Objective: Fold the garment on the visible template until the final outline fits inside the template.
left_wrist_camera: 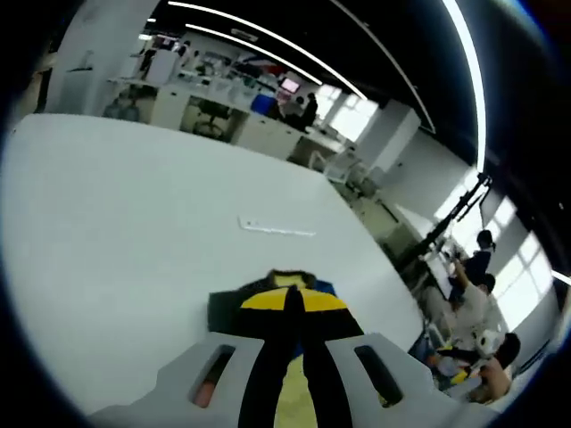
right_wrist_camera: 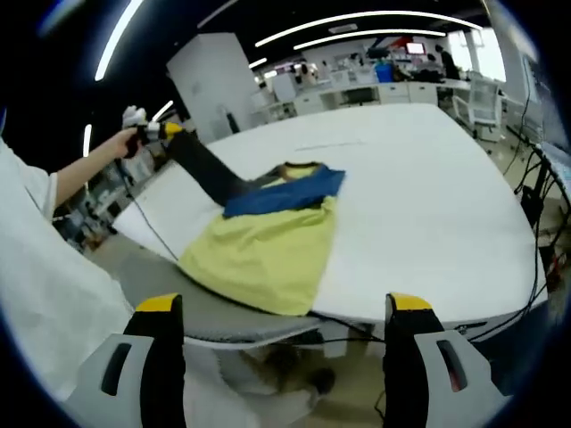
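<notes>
Left gripper (left_wrist_camera: 293, 374): jaws closed on a dark sleeve (right_wrist_camera: 207, 169) of the garment (right_wrist_camera: 268, 241), lifted clear of the table (right_wrist_camera: 428, 205). In the right gripper view it is raised at far left, the sleeve stretched taut down to the garment body.

Right gripper (right_wrist_camera: 285, 357): jaws wide apart, holding nothing, off the near table edge, well apart from the cloth.

Garment lies on the near part of the table: yellow lower panel toward the near edge, blue band and dark collar beyond. A faint line on the table (left_wrist_camera: 277, 229) past the collar may be a template mark; view too coarse to confirm.

Step in hand, as judged: folding the sleeve across the body. Carry it low and taut over the blue band, lay flat, release only once it lies on the cloth. The right gripper could pin the yellow panel to stop dragging.
</notes>
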